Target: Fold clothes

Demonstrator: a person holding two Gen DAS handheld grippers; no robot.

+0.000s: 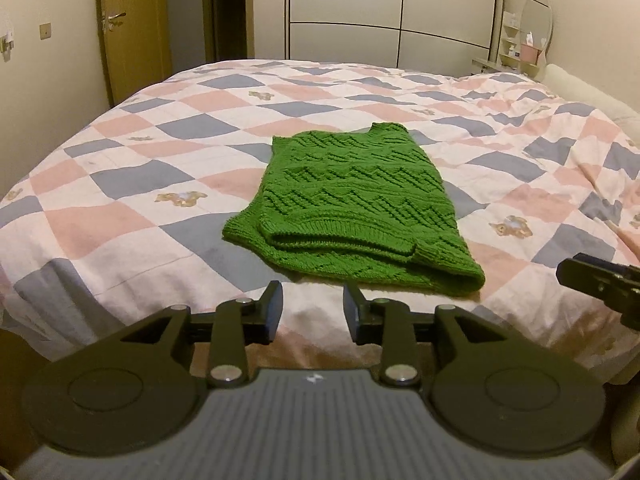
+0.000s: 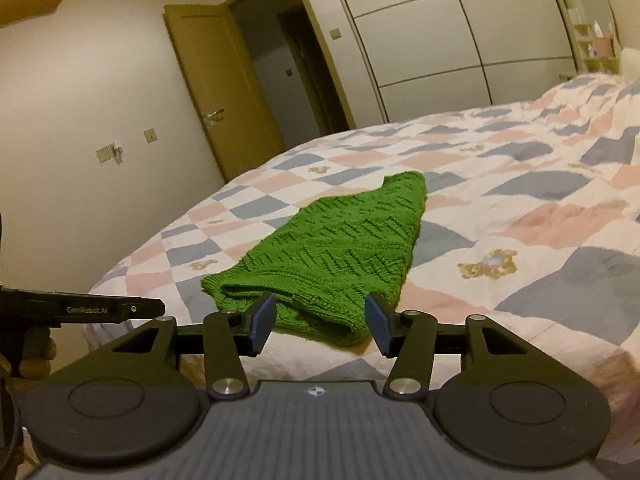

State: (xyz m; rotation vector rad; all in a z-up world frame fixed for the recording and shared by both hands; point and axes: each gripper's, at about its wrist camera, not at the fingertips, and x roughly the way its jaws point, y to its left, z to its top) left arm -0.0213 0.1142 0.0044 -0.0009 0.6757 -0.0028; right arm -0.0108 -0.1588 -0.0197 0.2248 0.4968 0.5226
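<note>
A green knitted sweater (image 1: 352, 204) lies folded into a narrow rectangle on the bed, its ribbed hem towards me. It also shows in the right wrist view (image 2: 336, 256). My left gripper (image 1: 313, 302) is open and empty, just short of the sweater's near edge. My right gripper (image 2: 320, 316) is open and empty, its fingertips at the near fold of the sweater without holding it. The right gripper shows at the right edge of the left wrist view (image 1: 600, 284). The left gripper shows at the left of the right wrist view (image 2: 100, 310).
The bed carries a pink, blue and white checked quilt (image 1: 160, 168) with teddy-bear prints. A wooden door (image 1: 132, 28) stands open at the back left. White wardrobe doors (image 1: 392, 12) fill the back wall. A small shelf with a mirror (image 1: 528, 36) stands at the back right.
</note>
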